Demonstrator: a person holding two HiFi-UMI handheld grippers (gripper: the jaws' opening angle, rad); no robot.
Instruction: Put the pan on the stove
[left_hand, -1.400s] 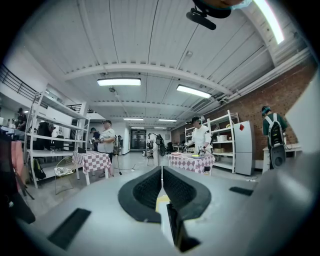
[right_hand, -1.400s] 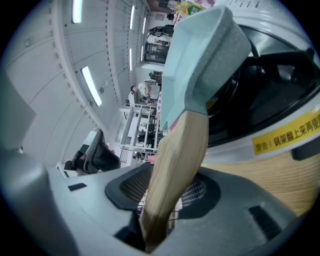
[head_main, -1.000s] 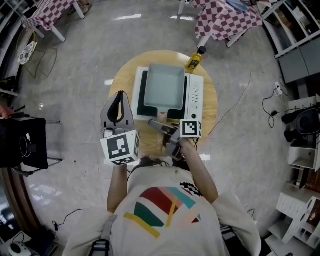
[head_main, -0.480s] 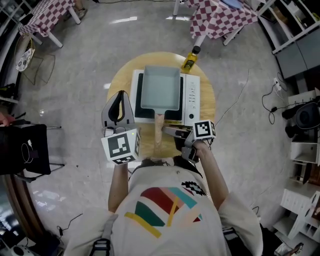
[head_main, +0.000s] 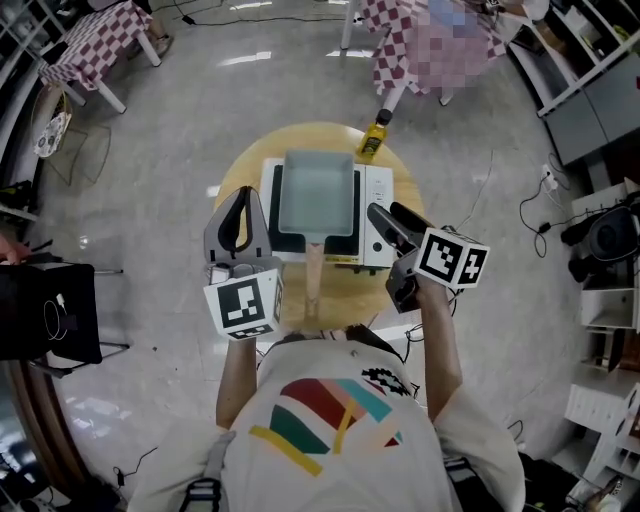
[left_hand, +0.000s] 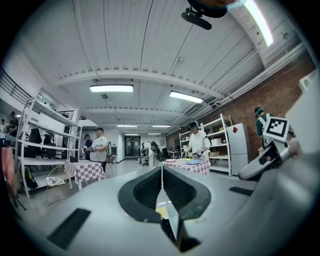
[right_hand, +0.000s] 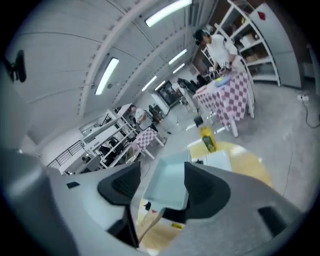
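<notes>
Teal pan (head_main: 318, 190) sitting on stove (head_main: 377, 215), mid worktop (head_main: 245, 175). Right gripper (right_hand: 161, 182) hovering beside stove, jaws having just been opening, standing spread, nothing between. Left gripper (left_hand: 161, 172) pressing jaws together, holding nothing.

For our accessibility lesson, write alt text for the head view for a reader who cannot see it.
A pale blue pan sits on a white stove on a round table, a yellow bottle beyond it. Seen from above, a person holds the left gripper, jaws shut, and the right gripper, jaws just opened and empty.
</notes>
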